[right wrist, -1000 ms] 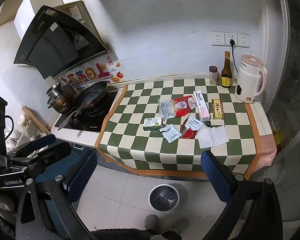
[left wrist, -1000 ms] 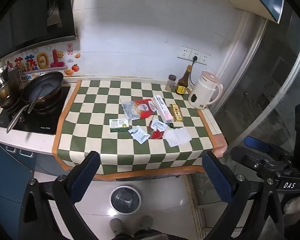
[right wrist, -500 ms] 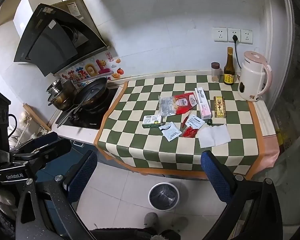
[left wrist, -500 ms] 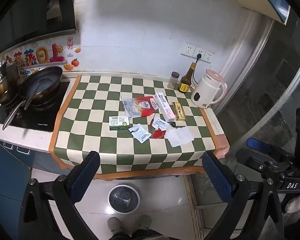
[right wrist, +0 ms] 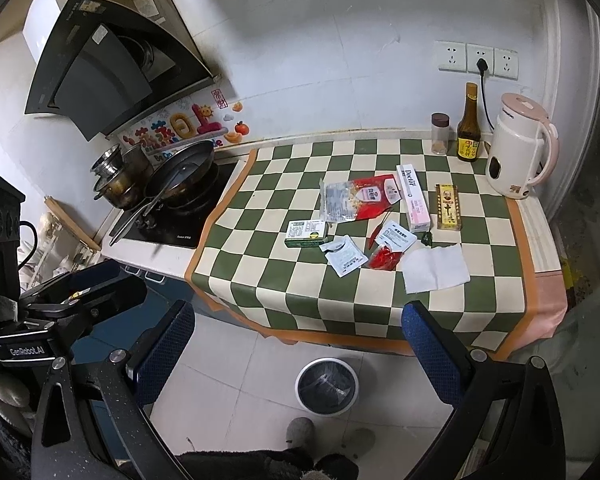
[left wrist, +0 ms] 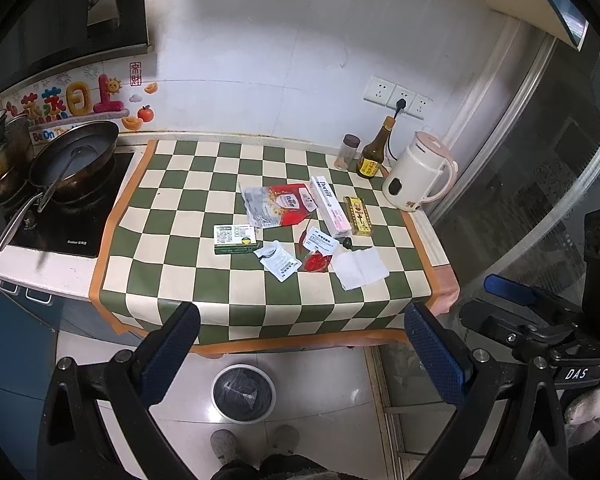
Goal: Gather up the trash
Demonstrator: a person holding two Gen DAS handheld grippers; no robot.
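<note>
Trash lies on the checkered counter cloth (left wrist: 172,216): a red and clear snack bag (left wrist: 278,204), a green medicine box (left wrist: 236,239), a white sachet (left wrist: 279,260), a red wrapper (left wrist: 315,261), a white tissue (left wrist: 360,269), a pink-white long box (left wrist: 330,206) and a yellow box (left wrist: 358,216). A white trash bin (left wrist: 243,393) with a dark liner stands on the floor below; it also shows in the right wrist view (right wrist: 327,386). My left gripper (left wrist: 300,348) is open and empty, well back from the counter. My right gripper (right wrist: 298,344) is open and empty too.
A pink-white kettle (left wrist: 418,178), a brown bottle (left wrist: 374,155) and a spice jar (left wrist: 348,152) stand at the back right. A pan (left wrist: 74,162) and pots (left wrist: 0,156) sit on the hob at left. A glass door (left wrist: 540,184) stands at right. My feet show near the bin.
Both cameras have drifted slightly closer to the counter, which sits lower in view. Nothing on the counter has moved. Both grippers stay open.
</note>
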